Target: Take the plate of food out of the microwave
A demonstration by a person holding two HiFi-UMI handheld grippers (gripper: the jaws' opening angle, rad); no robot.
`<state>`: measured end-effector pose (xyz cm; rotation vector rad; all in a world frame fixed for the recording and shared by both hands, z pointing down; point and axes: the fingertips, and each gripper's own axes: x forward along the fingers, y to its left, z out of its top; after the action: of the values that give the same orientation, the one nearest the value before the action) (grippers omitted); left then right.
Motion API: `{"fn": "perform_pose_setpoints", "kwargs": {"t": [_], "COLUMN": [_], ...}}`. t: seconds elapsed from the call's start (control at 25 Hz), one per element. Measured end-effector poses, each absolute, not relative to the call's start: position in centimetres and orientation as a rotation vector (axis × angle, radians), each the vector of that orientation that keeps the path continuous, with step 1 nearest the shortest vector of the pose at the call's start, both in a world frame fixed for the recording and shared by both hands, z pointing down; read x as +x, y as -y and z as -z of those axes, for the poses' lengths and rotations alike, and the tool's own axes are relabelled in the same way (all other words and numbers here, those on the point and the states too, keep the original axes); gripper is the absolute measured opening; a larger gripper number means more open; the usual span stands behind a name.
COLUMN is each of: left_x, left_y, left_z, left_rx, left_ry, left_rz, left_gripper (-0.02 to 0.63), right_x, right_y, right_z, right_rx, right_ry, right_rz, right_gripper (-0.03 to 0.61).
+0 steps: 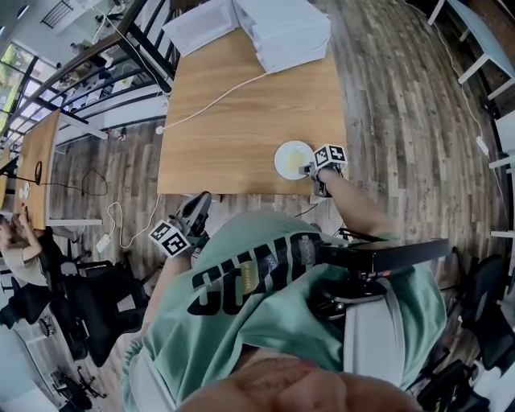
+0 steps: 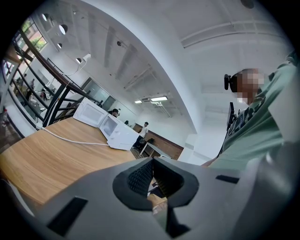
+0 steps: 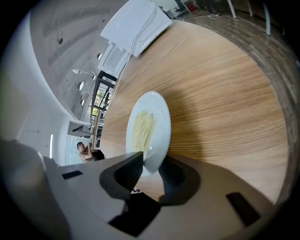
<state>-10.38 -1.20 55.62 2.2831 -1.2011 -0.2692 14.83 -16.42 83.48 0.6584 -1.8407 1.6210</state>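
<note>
A white plate with pale noodles rests on the wooden table near its front right edge. My right gripper is at the plate's near rim. In the right gripper view the plate has its rim between the two jaws of my right gripper, with a slim gap beside the pads, so the jaws stand slightly open. My left gripper hangs off the table's front edge by the person's chest. Its jaws meet at the tips with nothing between them. The white microwave stands at the table's far end.
A second white appliance sits left of the microwave, and a white cable runs across the tabletop to the left edge. Chairs stand on the wooden floor on both sides. The microwave has its door swung open.
</note>
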Motion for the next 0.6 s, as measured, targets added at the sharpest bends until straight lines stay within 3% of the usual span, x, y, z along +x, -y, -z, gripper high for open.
{"fn": "perform_pose_setpoints", "kwargs": {"t": [0.24, 0.32, 0.44, 0.6], "left_x": [-10.3, -10.3, -10.2, -10.2], "left_y": [1.8, 1.9, 2.1, 2.3], "left_z": [-55.7, -55.7, -55.6, -55.8], "left_rx": [2.288, 2.288, 2.291, 2.292], "left_ry": [1.195, 1.198, 1.202, 1.198], "left_rz": [0.275, 0.276, 0.268, 0.266], "left_gripper": [0.006, 0.006, 0.006, 0.006], "right_x": [16.1, 16.5, 17.0, 17.6], "right_y": [18.3, 18.8, 19.4, 20.0], "right_z": [-83.2, -83.3, -83.1, -83.0], "right_rx": [0.750, 0.774, 0.800, 0.828], "right_ry": [1.853, 1.855, 1.864, 1.879], "right_rz": [-1.512, -1.486, -1.446, -1.379], "right_gripper": [0.109, 0.177, 0.183, 0.270]}}
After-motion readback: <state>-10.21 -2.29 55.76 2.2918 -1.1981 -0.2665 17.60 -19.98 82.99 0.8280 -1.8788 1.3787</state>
